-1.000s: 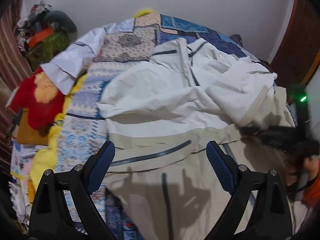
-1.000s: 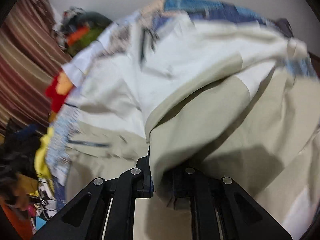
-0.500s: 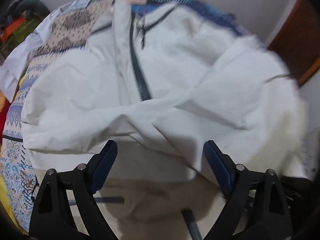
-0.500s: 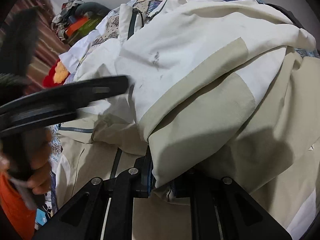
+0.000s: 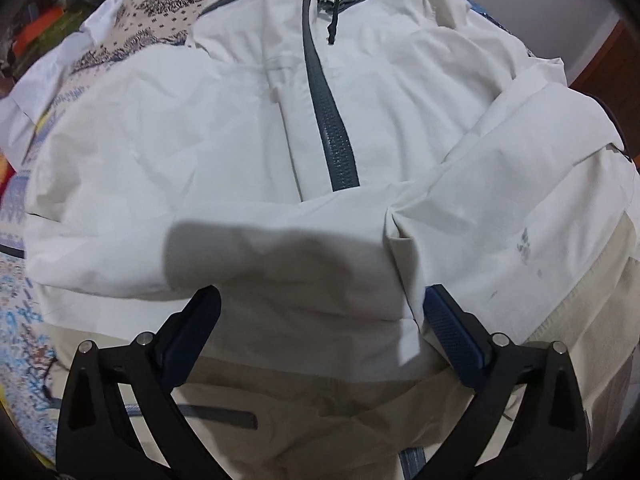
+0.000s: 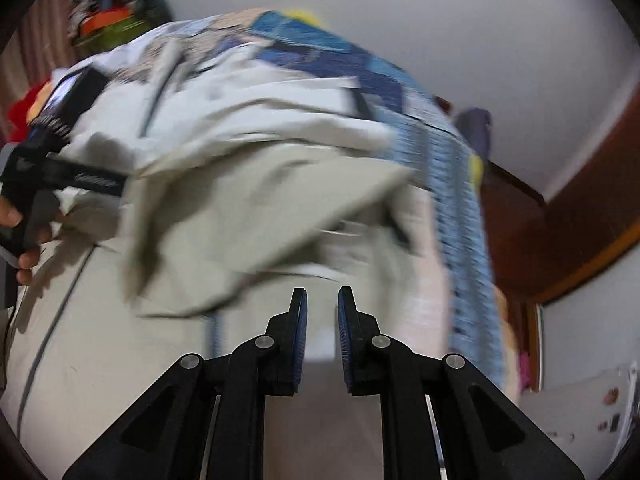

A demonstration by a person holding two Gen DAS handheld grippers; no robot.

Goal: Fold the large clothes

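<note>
Both fisheye views bend hard toward dark, rounded corners. The left wrist view is sharp and evenly lit by soft indoor light, with a grey shadow on the white jacket (image 5: 320,160) near the gripper and no glare. The right wrist view is smeared by motion blur across the jacket and patterned bedspread (image 6: 452,184), while only its own black fingers (image 6: 298,336) stay crisp.

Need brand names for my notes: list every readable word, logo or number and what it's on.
No text reads clearly.
Grey mark on the jacket sleeve: too faint to read.
Pale lettering on the left gripper body, its jaws just opened wider over the jacket: too blurred to read.
</note>
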